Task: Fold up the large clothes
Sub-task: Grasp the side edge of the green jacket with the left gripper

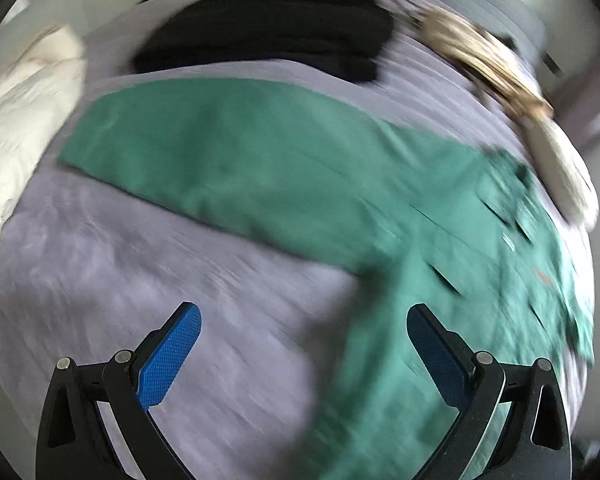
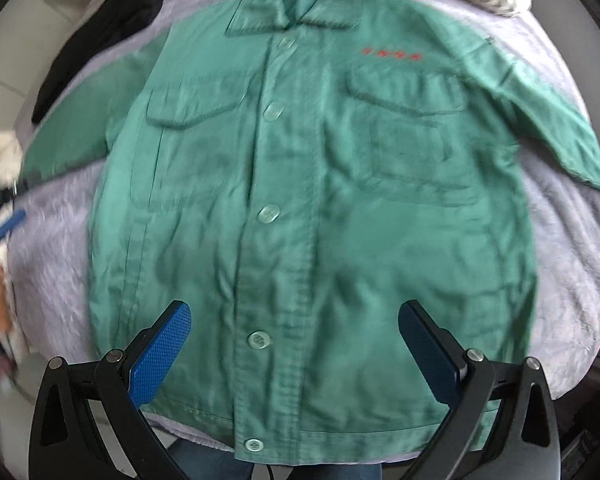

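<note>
The green button-front work jacket of woven cloth (image 2: 300, 184) lies spread flat, front side up, on a surface covered with a pale lilac fleecy blanket (image 2: 56, 248); whether this is a bed or a tabletop I cannot tell. Its collar points away from the right wrist camera, its hem is nearest to it, and the buttons look closed down the middle. One long sleeve stretches out over the blanket (image 1: 228, 152) in the left wrist view, the other slopes down at the right side of the right wrist view.

The left gripper (image 1: 304, 330) hangs above the blanket near the armpit of the jacket, its jaws wide apart and empty. The right gripper (image 2: 296, 326) hangs over the lower front, jaws also wide apart, holding nothing. Both views are blurred, so fine details are uncertain.

My judgement: the cloth is light for its size, soft and limp, but a little firmer than a shirt because of the double seams, the two chest pockets and the button band. It should not be slippery between the ribbed blue pads (image 2: 160, 350), and nothing in it is fragile. A pinch in the middle would only raise a small tent of cloth. Better places seem to be the sleeve cuff, the shoulder seam and the hem corner, where the thick edges give a firm hold.
</note>
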Motion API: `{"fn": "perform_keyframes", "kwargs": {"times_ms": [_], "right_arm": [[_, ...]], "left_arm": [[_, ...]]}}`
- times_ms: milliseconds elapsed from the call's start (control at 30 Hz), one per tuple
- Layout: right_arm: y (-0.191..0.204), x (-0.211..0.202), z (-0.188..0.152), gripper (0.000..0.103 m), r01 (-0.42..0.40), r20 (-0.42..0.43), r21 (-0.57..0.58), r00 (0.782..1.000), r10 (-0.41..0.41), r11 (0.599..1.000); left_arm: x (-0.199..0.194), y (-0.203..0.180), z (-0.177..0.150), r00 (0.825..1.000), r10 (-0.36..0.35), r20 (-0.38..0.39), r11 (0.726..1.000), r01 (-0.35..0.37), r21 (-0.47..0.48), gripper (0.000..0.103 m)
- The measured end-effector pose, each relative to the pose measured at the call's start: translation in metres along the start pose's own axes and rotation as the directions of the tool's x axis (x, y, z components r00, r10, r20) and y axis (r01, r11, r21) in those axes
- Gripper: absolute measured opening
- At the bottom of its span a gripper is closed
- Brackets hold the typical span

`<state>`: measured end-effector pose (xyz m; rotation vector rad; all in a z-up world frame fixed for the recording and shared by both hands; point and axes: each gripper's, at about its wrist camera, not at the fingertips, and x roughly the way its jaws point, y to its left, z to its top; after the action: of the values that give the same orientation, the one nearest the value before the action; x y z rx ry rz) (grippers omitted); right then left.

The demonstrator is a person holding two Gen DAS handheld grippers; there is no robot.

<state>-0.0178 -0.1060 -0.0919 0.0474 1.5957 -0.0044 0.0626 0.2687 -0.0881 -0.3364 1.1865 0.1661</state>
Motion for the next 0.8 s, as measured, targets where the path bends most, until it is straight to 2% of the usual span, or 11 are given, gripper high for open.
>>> {"fn": "perform_keyframes", "kwargs": {"times_ms": [133,233,333,467,567,600,633,667,700,733,800], "right_arm": [[0.027,0.031,-0.006,0.103,-0.016,-0.049,-0.056,0.999,0.014,0.998],[0.046,0.053,-0.007,0.103,-0.018,-0.082,-0.087,0.997,0.011,0.996],[0.061,0.066,-0.003,0.103,-0.017,-0.083,-0.097,0.996,0.009,0.995],[0.079,0.077,0.003,0.103,-0.016,-0.077,-0.122,0.997,0.007,0.992],[0.093,0.08,0.006,0.103,-0.005,-0.061,-0.161,0.998,-0.005,0.987],[0.098,0.082,0.008,0.103,0.004,-0.049,-0.174,0.999,-0.013,0.985],[0.103,0.082,0.009,0.103,0.009,-0.036,-0.187,0.999,-0.016,0.982],[0.107,0.082,0.009,0.103,0.01,-0.028,-0.194,0.999,-0.016,0.981],[0.112,0.081,0.01,0.103,0.011,-0.013,-0.199,1.0,-0.014,0.98],[0.115,0.082,0.011,0.103,0.012,-0.005,-0.2,1.0,-0.014,0.98],[0.12,0.079,0.012,0.103,0.01,0.008,-0.189,1.0,-0.008,0.982]], "left_arm": [[0.039,0.051,0.031,0.999,0.024,0.036,0.994,-0.02,-0.105,0.103],[0.072,0.083,0.047,0.999,0.029,0.024,0.984,-0.024,-0.179,0.103],[0.103,0.109,0.06,0.999,0.047,-0.011,0.977,-0.049,-0.206,0.103],[0.118,0.13,0.078,0.999,0.041,0.015,0.974,-0.037,-0.223,0.103],[0.113,0.142,0.09,0.993,0.082,0.085,0.966,-0.058,-0.253,0.102],[0.111,0.146,0.091,0.99,0.096,0.106,0.962,-0.065,-0.264,0.089],[0.107,0.15,0.092,0.985,0.116,0.131,0.957,-0.076,-0.279,0.064],[0.104,0.155,0.092,0.981,0.128,0.143,0.956,-0.083,-0.283,0.05],[0.102,0.161,0.093,0.981,0.125,0.148,0.958,-0.081,-0.274,0.02],[0.096,0.17,0.095,0.98,0.119,0.158,0.962,-0.074,-0.264,0.005],[0.085,0.163,0.095,0.974,0.123,0.188,0.969,-0.076,-0.236,0.005]]}}
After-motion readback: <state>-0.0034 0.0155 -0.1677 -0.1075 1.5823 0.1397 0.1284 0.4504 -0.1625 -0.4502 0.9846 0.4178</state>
